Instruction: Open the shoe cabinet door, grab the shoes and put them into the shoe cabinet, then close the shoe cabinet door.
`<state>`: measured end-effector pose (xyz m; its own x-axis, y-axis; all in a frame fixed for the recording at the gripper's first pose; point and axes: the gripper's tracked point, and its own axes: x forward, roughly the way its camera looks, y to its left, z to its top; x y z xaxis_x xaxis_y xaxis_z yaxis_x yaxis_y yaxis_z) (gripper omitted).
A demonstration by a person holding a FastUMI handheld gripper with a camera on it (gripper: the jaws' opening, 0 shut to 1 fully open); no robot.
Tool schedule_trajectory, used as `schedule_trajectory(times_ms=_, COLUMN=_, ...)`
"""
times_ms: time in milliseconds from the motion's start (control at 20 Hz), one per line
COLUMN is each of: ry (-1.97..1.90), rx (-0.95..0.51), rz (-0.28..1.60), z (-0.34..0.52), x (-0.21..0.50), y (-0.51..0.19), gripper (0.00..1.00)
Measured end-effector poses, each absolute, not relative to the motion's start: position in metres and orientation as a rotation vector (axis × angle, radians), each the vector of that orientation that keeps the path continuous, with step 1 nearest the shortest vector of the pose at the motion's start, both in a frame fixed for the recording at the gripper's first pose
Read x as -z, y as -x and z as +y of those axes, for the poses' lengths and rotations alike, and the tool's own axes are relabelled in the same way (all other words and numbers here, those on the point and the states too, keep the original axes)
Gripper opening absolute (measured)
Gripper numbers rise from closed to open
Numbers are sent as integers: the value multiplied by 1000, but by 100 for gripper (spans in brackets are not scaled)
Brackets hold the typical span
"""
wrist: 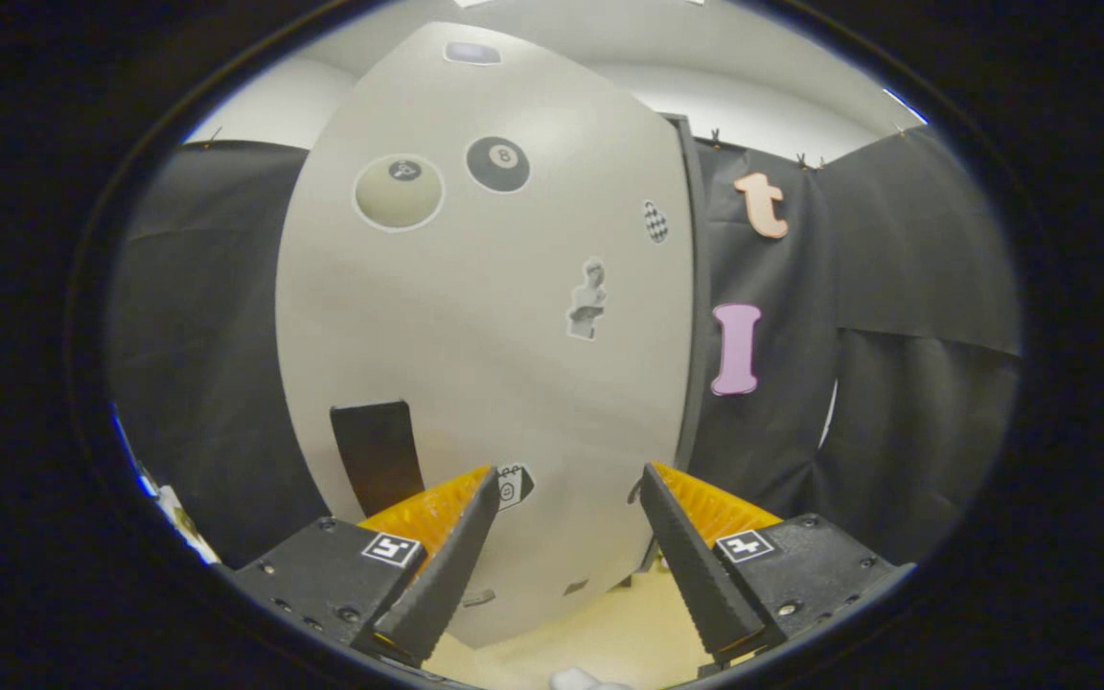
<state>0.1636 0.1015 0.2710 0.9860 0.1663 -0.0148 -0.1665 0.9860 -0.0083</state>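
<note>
The pale grey shoe cabinet door (485,335) stands just ahead of my fingers, dotted with small stickers such as two billiard balls. A dark rectangular handle (375,465) sits low on the door, just left of my left finger. My gripper (569,479) is open, with nothing between its fingers, and points at the door's lower part. The door's dark right edge (698,307) runs upright beyond my right finger. A bit of something white (581,678) shows on the floor below the fingers; I cannot tell what it is.
Black cloth walls (897,364) hang to the left and right of the cabinet. A light beige floor (600,623) shows under the cabinet and between the fingers.
</note>
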Motion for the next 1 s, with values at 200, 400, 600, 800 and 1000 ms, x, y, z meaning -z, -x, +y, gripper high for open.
schedule_trajectory(times_ms=200, ry=6, rx=-183, rz=13, z=125, x=-272, y=-176, gripper=100)
schedule_trajectory(times_ms=400, ry=-24, rx=-175, rz=14, z=120, x=-275, y=-159, gripper=100)
schedule_trajectory(times_ms=600, ry=-36, rx=-152, rz=21, z=115, x=-274, y=-136, gripper=100)
schedule_trajectory(times_ms=800, ry=-25, rx=-112, rz=3, z=99, x=-269, y=-97, gripper=100)
schedule_trajectory(times_ms=1000, ry=-26, rx=-81, rz=-11, z=87, x=-261, y=-65, gripper=100)
